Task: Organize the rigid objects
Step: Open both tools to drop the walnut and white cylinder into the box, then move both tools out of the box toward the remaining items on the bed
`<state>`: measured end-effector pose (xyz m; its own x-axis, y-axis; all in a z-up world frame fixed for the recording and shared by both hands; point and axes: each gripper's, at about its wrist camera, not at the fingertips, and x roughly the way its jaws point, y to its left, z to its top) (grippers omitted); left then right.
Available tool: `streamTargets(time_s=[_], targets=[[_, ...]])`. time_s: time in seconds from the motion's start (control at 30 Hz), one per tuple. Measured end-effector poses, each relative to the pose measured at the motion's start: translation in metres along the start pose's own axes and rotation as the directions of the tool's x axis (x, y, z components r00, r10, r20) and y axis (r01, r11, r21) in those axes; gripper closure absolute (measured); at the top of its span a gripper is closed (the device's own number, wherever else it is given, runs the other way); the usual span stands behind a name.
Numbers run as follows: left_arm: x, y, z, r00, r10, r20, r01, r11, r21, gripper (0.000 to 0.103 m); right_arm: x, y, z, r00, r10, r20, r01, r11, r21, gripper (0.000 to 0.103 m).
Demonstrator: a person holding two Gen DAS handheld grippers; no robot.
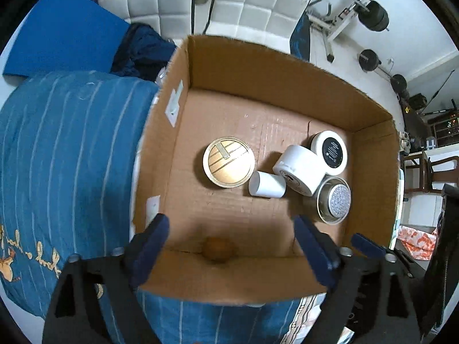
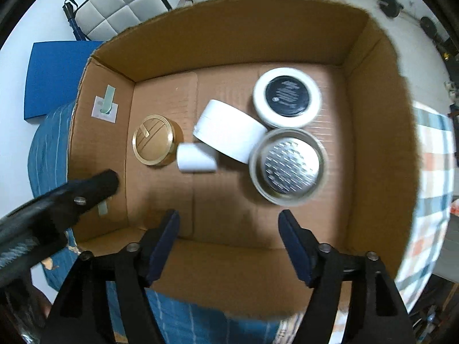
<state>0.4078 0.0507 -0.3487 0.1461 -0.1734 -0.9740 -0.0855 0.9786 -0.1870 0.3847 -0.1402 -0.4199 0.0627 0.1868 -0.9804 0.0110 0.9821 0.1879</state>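
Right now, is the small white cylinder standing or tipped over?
Tipped over: the small white cylinder lies on its side on the box floor.

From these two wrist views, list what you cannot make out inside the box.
- Brown round object, left wrist view: blurred against the near wall of the cardboard box; its identity is unclear. In the right wrist view that wall hides it.
- Print on the black-labelled white jar, both views: too small and smeared to read.
- Underside of the tilted white jar: hidden where it leans on the small white cylinder.
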Motion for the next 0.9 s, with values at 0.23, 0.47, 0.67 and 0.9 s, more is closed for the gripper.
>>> streamTargets(time_s=[0.23,0.47,0.67,0.9], targets=[[-0.035,0.0,-0.039,0.992,0.065,0.106,-0.071,0.996,0.057,0.007,-0.027,-0.006,-0.033,0.997,-0.055,0.055,0.054,0.998,0.015,0.0],[-0.068,-0.01,-0.069,0.974,0.071,0.214,-0.095,0.99,0.106,0.001,-0.066,-0.012,-0.068,0.984,-0.122,0.133,0.119,0.992,0.031,0.0],[-0.092,-0.023,-0.091,0.955,0.065,0.29,-0.106,0.986,0.127,0.001,-0.105,-0.014,-0.099,0.964,-0.159,0.212,0.154,0.987,0.042,0.0],[-0.116,-0.038,-0.111,0.944,0.069,0.322,-0.113,0.986,0.121,0.001,-0.142,-0.011,-0.125,0.954,-0.121,0.274,0.122,0.992,0.014,0.0]])
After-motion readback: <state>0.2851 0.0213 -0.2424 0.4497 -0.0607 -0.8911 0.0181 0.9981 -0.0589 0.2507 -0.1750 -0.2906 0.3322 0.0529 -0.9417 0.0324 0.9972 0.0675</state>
